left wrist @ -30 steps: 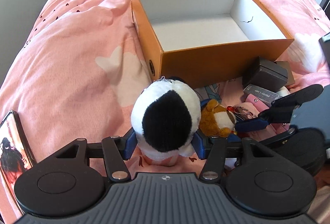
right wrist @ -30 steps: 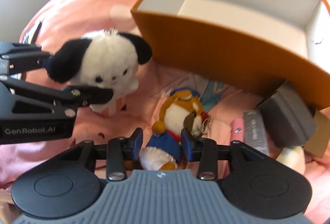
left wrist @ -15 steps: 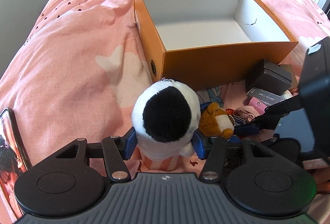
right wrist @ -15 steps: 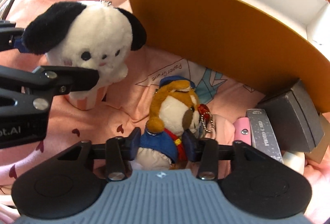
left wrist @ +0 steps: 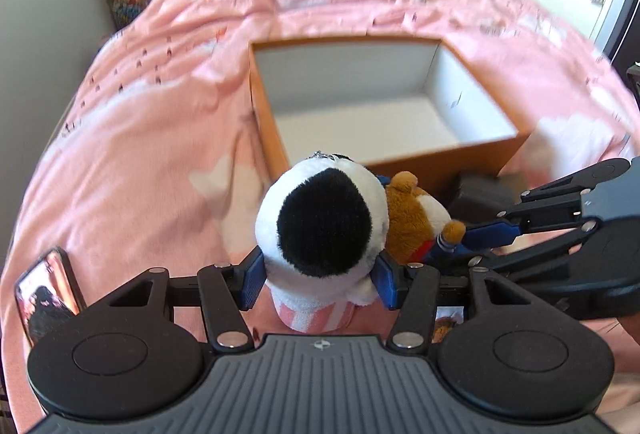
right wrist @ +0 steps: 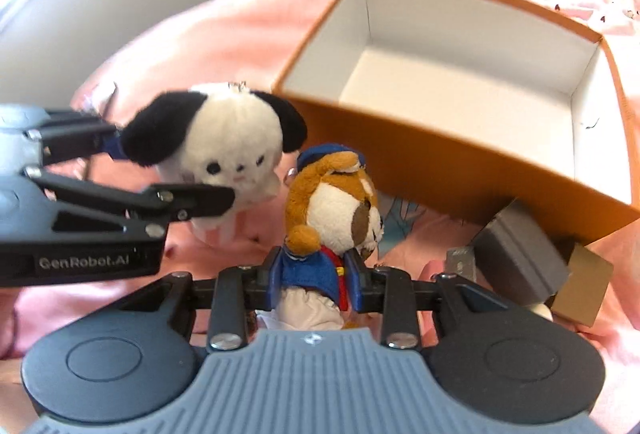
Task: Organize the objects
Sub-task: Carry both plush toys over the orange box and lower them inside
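orange box [left wrist: 400, 170]: nothing inside that I can see, just white walls
left gripper [left wrist: 318, 280]: I've got it clamped on the black-and-white dog plush [left wrist: 324, 230]
right gripper [right wrist: 316, 280]: jaws closing on the brown bear plush [right wrist: 336, 206]

Brand on the left gripper [right wrist: 208, 196], side of its black body: "GenRobot.AI", pale letters, clear in the right wrist view.
Mark on the left gripper's own housing, left wrist view: a small round emblem at the top middle, no letters to read.
Mark on the right gripper [right wrist: 316, 276], top middle of its grey housing: the same small round emblem, no letters.
Phone [left wrist: 48, 298] screen at the left edge: a picture showing, nothing legible.
Silver card [right wrist: 460, 262] beside the grey box: mostly hidden and blurred, print unreadable.
Printed sheet [right wrist: 400, 222] under the toys: drawn lines only, any words too blurred.
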### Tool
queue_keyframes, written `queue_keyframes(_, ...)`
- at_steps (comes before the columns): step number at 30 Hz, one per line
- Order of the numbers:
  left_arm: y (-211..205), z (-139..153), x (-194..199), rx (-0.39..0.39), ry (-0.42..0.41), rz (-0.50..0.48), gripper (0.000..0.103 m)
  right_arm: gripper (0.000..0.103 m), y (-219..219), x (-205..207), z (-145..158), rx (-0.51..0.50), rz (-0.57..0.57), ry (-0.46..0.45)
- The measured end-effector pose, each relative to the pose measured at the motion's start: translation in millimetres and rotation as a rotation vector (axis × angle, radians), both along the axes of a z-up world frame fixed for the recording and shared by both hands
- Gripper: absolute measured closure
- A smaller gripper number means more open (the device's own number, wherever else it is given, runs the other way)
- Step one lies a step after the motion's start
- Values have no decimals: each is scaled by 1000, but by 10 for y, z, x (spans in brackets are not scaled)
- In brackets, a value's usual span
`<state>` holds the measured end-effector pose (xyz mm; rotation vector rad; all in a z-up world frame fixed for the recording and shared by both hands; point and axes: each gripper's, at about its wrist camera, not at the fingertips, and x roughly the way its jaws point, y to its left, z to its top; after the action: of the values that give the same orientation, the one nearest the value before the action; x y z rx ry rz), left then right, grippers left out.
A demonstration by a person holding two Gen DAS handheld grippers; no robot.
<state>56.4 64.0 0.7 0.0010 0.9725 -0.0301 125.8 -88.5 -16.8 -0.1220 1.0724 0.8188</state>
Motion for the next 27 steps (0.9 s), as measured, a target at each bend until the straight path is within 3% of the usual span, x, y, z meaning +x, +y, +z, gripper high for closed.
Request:
queue_keyframes(7,-9,405,101,-47,-122,11,40,69,-259,47,597,135,-49,-106)
queue_keyframes(12,-88,625,321,-46,-205,9,40,69,-314,197,994,174,-80,-217)
queue_keyframes(15,-127,670,532,-68,-225,18,40,69,-376,363,1086,194,-119,-273)
queue_keyframes(18,-172,618,730,-41,-233,47,40,69,-358,582,1063,208,-161,-312)
queue_keyframes(23,-115,226,1193,-80,-103,107,40,69,-404,861,867,200,-240,-323)
queue_keyframes(27,-122,-114,1400,-63,-5,120,40,69,-353,1150,510,179,-276,-257)
